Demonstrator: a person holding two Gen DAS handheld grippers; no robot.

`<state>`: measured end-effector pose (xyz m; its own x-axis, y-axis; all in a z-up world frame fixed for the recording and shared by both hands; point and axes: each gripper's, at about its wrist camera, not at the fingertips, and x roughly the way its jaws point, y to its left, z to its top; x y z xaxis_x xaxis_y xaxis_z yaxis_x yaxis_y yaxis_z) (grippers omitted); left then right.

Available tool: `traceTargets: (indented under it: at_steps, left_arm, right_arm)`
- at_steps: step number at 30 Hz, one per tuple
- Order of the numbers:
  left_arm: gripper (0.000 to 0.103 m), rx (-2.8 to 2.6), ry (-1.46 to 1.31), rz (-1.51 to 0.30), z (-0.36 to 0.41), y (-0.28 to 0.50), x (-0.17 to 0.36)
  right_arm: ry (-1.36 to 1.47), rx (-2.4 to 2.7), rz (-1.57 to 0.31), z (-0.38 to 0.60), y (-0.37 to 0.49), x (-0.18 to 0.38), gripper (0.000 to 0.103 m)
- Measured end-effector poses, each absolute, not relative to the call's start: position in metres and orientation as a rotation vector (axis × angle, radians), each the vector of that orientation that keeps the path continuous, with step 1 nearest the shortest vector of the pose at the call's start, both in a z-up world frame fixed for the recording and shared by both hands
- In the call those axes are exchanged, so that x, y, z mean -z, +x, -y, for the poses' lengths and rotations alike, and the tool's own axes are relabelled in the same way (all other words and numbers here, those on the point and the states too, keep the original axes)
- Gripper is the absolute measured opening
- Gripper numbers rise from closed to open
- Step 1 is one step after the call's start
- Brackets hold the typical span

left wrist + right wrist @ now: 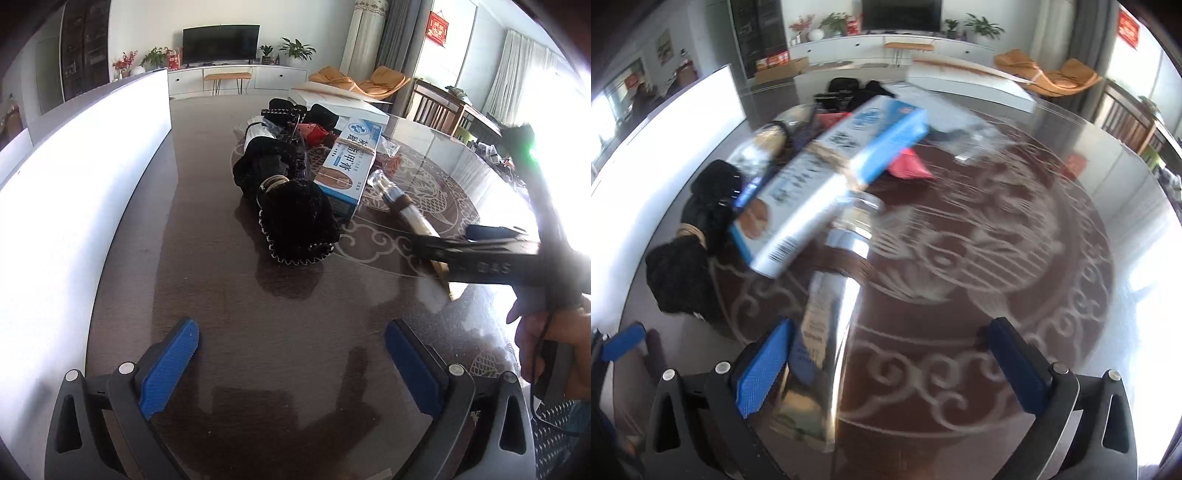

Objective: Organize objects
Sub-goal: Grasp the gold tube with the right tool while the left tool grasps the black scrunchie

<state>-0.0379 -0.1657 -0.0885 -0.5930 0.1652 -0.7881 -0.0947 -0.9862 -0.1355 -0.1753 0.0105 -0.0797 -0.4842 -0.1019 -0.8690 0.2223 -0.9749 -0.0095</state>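
While the left gripper (291, 363) hangs tilted down over bare dark bench (221, 288) with its blue pads spread wide and nothing between them, the right gripper (890, 363) reaches in from the right, gripped by a hand (554, 343), its jaws at full width. A clear plastic tube (831, 314) lies on the bench between the right gripper's pads, close to the left one; whether that pad touches it is unclear. Beyond it, a blue-and-white box (827, 177) tied with twine leans on a heap of black knitted cloth (295, 218) and a red pouch (908, 166). A white panel (74, 184) walls the bench's left side. To the right, the patterned surface lies open up to the rim.
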Motion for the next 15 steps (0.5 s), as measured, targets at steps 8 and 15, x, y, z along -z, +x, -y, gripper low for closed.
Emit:
traceTargets:
  at_steps: [8, 15]
  left_arm:
    - [0.103, -2.677, -1.350, 0.087, 0.161, -0.038, 0.089]
    - [0.103, -2.687, -1.388, -0.001, 0.152, -0.041, 0.092]
  right_arm:
    - [1.471, 2.692, -0.085, -0.097, -0.143, 0.078, 0.103]
    - [1.468, 2.746, -0.049, -0.116, -0.133, 0.075, 0.103]
